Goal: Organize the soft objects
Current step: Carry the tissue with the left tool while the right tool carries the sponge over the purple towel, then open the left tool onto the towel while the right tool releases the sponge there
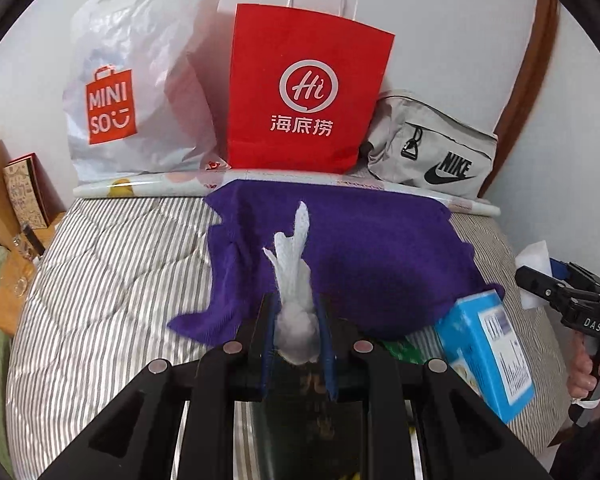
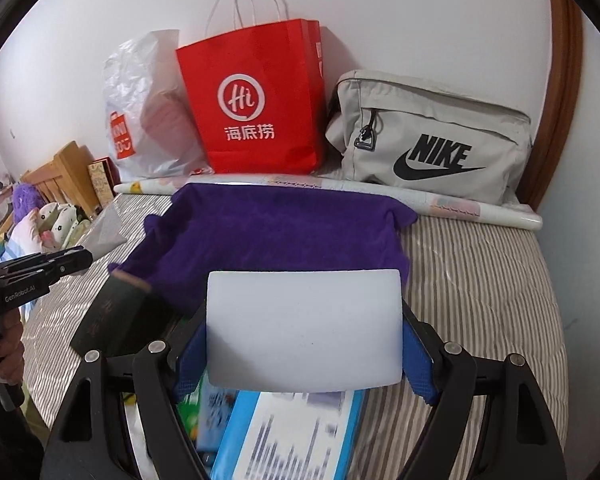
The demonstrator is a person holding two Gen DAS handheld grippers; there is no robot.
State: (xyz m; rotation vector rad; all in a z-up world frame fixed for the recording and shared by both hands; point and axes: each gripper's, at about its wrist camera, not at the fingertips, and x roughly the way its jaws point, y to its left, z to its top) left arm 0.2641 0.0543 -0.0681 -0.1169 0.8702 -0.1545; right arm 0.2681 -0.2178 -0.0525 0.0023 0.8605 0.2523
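My left gripper is shut on a crumpled white tissue that sticks up between its fingers, held above a purple cloth spread on the striped bed. My right gripper is shut on a flat white soft pad, held above the same purple cloth. The right gripper also shows at the right edge of the left wrist view, with the white pad in it. The left gripper shows at the left edge of the right wrist view.
A white Miniso plastic bag, a red paper bag and a grey Nike pouch stand against the wall. A rolled sheet lies before them. A blue box and a dark booklet lie near me on the striped bed.
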